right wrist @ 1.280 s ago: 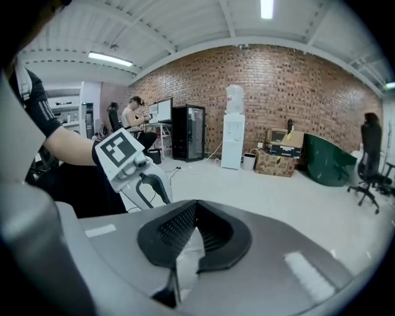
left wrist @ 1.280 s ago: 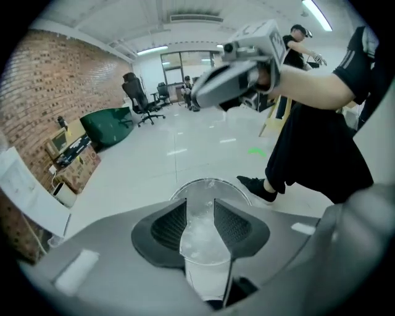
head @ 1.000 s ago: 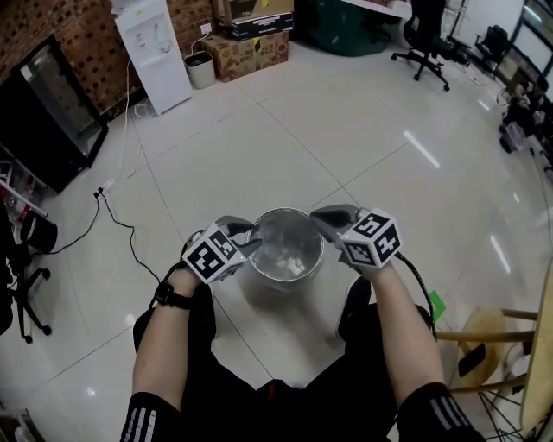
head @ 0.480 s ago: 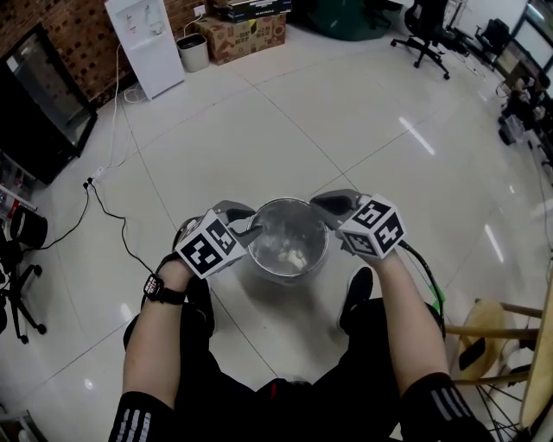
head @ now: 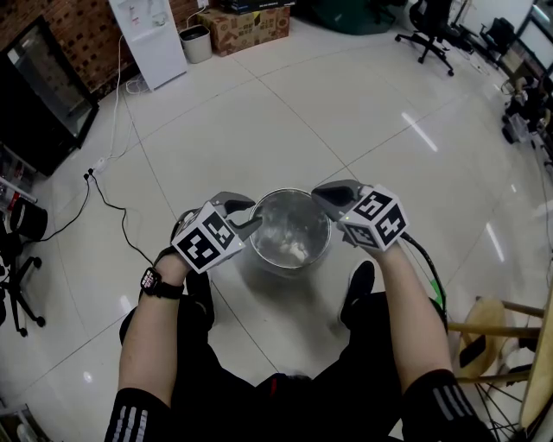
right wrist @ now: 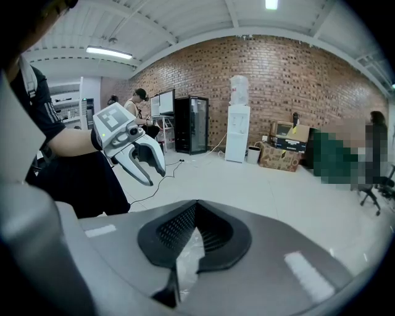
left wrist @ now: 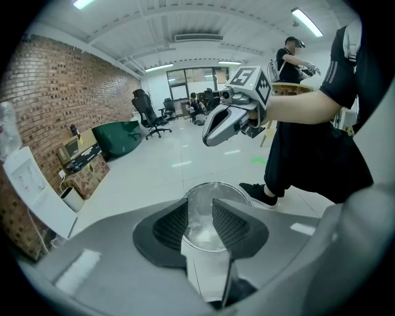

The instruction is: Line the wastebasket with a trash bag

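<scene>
Wastebasket (head: 294, 192) sits on the white tile floor (head: 259, 129), right in front of the person's shoes (head: 359, 285), with a clear trash bag (head: 290, 246) inside it. Right gripper (head: 325, 201) is at the right rim, jaws closed tight on a fold of the bag film. Left gripper (head: 248, 222) is at the left rim, jaws partly apart, with the basket mouth and bag showing in the gap; can't tell if the pads touch the film. Further out are a power cable (head: 112, 207), a water dispenser (head: 147, 39), a cardboard box (head: 246, 26) and an office chair (head: 428, 22), plus a wooden stool (head: 492, 332) at right.
</scene>
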A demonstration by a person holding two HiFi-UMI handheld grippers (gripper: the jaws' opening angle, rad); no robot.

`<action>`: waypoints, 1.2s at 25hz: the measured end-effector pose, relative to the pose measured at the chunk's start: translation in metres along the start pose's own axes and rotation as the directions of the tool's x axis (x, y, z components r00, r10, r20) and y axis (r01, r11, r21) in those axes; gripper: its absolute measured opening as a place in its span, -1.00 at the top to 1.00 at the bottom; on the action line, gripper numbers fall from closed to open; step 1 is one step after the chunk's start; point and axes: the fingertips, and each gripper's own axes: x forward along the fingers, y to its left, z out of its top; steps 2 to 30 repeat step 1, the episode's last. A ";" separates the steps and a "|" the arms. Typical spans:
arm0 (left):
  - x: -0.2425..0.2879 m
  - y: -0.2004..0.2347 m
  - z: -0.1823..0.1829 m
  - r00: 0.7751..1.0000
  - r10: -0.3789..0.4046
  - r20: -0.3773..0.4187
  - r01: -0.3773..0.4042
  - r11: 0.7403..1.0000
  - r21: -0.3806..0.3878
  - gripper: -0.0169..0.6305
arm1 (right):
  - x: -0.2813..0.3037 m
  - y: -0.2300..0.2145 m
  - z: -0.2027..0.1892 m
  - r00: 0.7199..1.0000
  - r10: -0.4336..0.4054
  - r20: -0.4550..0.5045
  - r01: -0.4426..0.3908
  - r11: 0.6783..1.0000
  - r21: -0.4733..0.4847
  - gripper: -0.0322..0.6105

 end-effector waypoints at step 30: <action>0.000 -0.002 0.000 1.000 -0.003 0.000 0.003 1.000 0.002 0.58 | 0.000 0.001 -0.001 1.000 -0.002 -0.002 0.002 1.000 -0.002 0.88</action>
